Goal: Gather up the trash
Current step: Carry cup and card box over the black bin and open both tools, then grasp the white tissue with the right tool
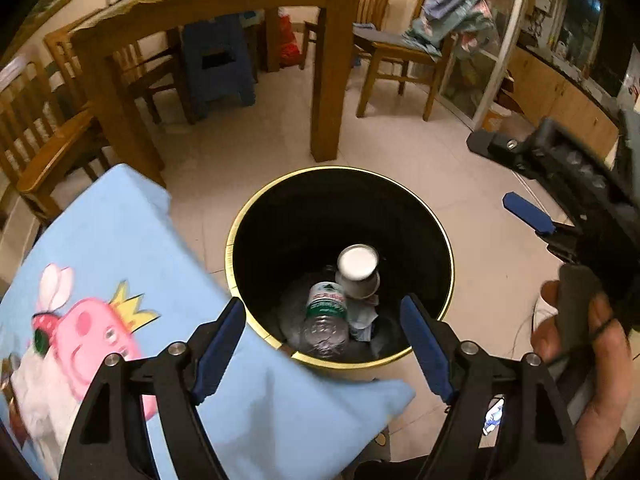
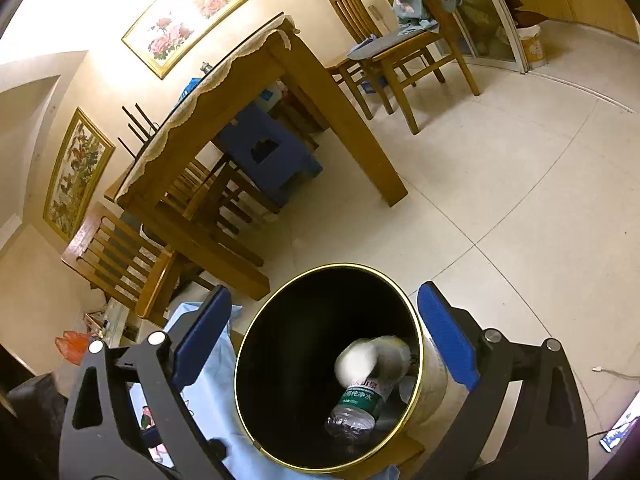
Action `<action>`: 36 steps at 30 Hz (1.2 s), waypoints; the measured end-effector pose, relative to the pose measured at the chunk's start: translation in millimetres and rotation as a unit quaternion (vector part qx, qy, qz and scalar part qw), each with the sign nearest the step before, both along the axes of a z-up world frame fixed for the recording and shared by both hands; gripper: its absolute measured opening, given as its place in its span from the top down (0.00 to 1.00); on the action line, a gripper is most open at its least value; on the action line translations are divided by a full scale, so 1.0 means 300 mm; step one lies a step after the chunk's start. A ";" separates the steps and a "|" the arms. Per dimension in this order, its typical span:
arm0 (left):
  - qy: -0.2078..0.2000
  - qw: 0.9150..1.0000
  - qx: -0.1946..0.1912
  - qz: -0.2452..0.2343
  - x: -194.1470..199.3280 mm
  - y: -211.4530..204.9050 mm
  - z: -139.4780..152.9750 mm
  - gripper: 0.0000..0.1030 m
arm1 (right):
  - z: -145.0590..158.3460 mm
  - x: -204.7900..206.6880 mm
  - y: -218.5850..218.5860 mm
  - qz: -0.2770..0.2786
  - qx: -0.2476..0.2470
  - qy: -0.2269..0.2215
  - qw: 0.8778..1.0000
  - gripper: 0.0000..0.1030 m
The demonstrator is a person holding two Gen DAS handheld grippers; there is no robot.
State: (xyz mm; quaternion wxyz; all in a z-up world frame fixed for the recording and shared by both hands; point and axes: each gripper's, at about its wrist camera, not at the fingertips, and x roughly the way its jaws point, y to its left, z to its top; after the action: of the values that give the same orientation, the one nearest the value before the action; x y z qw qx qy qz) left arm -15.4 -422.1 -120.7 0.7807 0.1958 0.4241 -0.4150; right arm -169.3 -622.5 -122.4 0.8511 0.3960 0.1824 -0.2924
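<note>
A black trash bin with a gold rim [image 1: 240,224] [image 2: 256,332] stands on the tile floor. Inside lie a clear plastic bottle with a green label [image 1: 325,320] [image 2: 358,404], a white paper cup [image 1: 358,270] [image 2: 370,358] that looks blurred, and crumpled paper [image 1: 362,316]. My left gripper [image 1: 322,344] is open and empty, just above the bin's near rim. My right gripper [image 2: 324,340] is open and empty over the bin; it also shows in the left wrist view [image 1: 528,212] at the right, held by a hand [image 1: 584,364].
A light blue cloth with a pink cartoon pig [image 1: 120,304] [image 2: 208,364] covers a surface left of the bin. A wooden dining table [image 1: 224,12] [image 2: 248,92], wooden chairs [image 1: 396,44] [image 2: 400,52] and a blue stool [image 1: 218,60] [image 2: 268,152] stand behind.
</note>
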 end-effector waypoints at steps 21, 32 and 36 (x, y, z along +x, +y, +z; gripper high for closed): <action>-0.203 0.943 -0.014 0.262 0.003 0.863 0.278 0.06 | 0.166 0.336 0.723 0.105 -0.364 0.163 0.911 0.05; -0.135 0.892 0.002 0.431 0.192 1.506 0.101 0.06 | 0.046 0.619 1.212 0.409 -0.265 0.175 0.856 0.05; -0.126 0.884 -0.010 0.451 0.197 1.594 0.082 0.06 | 0.027 0.740 1.299 0.450 -0.213 0.179 0.848 0.05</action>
State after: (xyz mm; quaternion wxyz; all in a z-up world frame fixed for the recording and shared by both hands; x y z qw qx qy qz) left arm 43.6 56.1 -96.0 0.9321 0.0265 0.3611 0.0057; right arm 52.7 -232.9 -114.4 0.9057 0.0201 0.4227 0.0255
